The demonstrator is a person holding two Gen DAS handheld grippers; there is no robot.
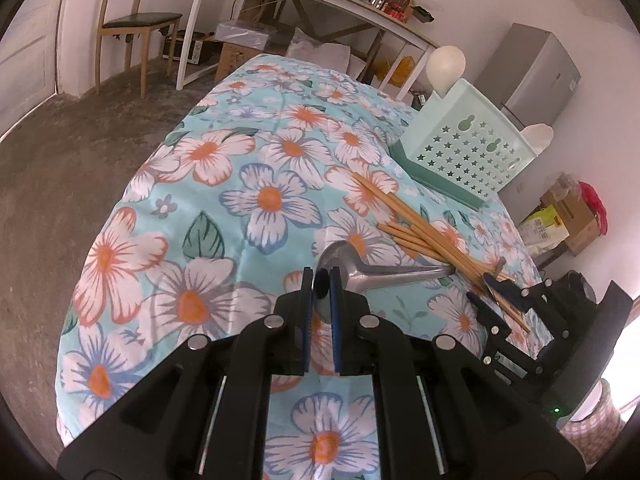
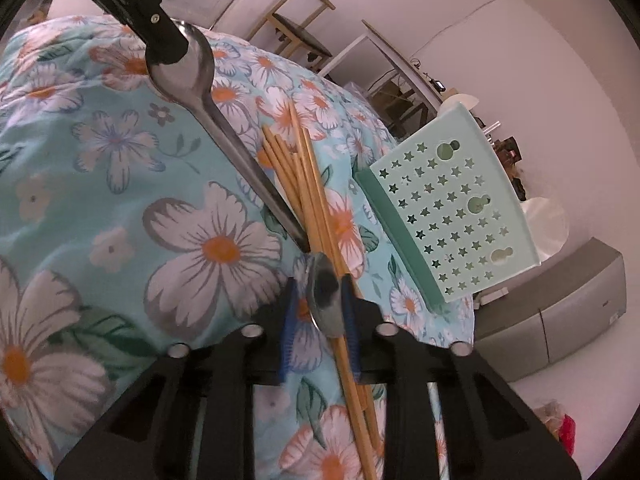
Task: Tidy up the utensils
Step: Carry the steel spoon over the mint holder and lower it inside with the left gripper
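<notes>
A steel spoon [image 1: 362, 270] is pinched at its bowl in our left gripper [image 1: 321, 280], jaws drawn narrow on it, the handle reaching over the floral tablecloth [image 1: 224, 184] toward a loose pile of bamboo chopsticks [image 1: 424, 232]. Our right gripper [image 2: 320, 300] sits nearly closed around a second, blurred spoon bowl [image 2: 326, 296] beside the chopsticks; we cannot tell whether the pads press on it. We judge the step goes best by lifting each spoon clear of the sticks before carrying it. The mint star-punched utensil holder [image 1: 464, 148] stands beyond the pile, pale rounded handles [image 1: 445, 65] showing above it.
</notes>
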